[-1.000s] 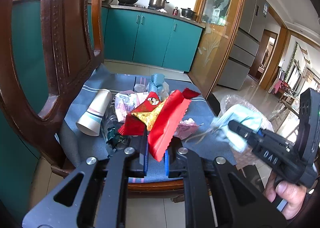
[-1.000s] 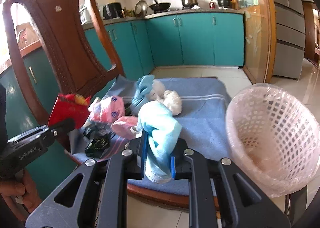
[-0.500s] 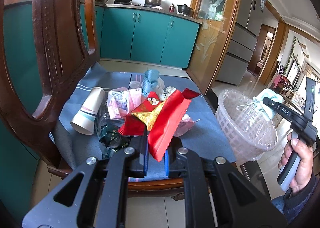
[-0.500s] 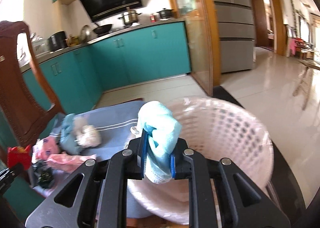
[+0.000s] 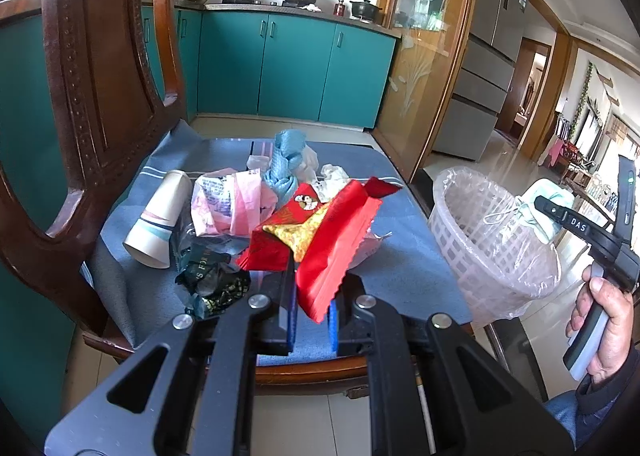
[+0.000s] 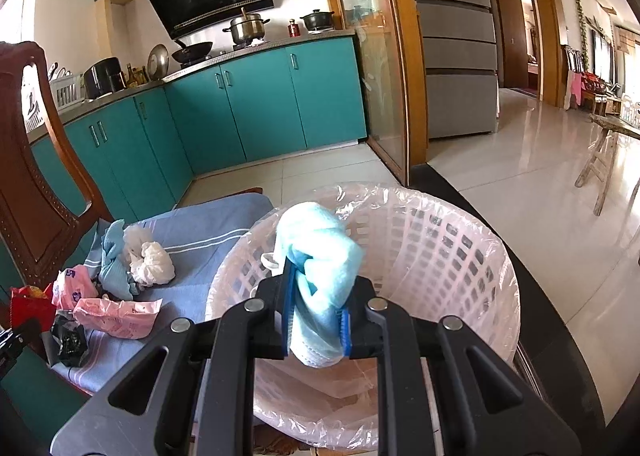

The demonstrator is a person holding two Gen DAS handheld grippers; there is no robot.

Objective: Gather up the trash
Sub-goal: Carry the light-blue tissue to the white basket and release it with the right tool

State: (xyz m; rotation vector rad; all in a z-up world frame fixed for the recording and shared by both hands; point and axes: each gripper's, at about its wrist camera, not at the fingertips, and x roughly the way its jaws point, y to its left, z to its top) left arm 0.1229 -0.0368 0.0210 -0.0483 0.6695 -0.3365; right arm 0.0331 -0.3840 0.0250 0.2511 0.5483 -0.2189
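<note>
My left gripper [image 5: 311,308] is shut on a red snack wrapper [image 5: 336,240] and holds it above the blue cushion [image 5: 400,268] of a wooden chair. On the cushion lie a paper cup [image 5: 158,224], pink bags [image 5: 228,208], a blue cloth [image 5: 285,172], white tissue [image 6: 154,258] and a dark wrapper [image 5: 212,280]. My right gripper [image 6: 316,320] is shut on a light blue face mask [image 6: 320,260] and holds it over the open pink lined basket [image 6: 460,256]. The basket [image 5: 472,224] stands right of the chair.
The carved chair back [image 5: 92,96] rises at the left. Teal kitchen cabinets [image 5: 280,64] stand behind, with a glass door and a fridge [image 6: 456,36] to the right. Tiled floor [image 6: 520,196] lies beyond the basket, with a wooden stool [image 6: 600,164] far right.
My right gripper carried the face mask from over the chair to above the basket. My left gripper stayed nearly still with the red wrapper.
</note>
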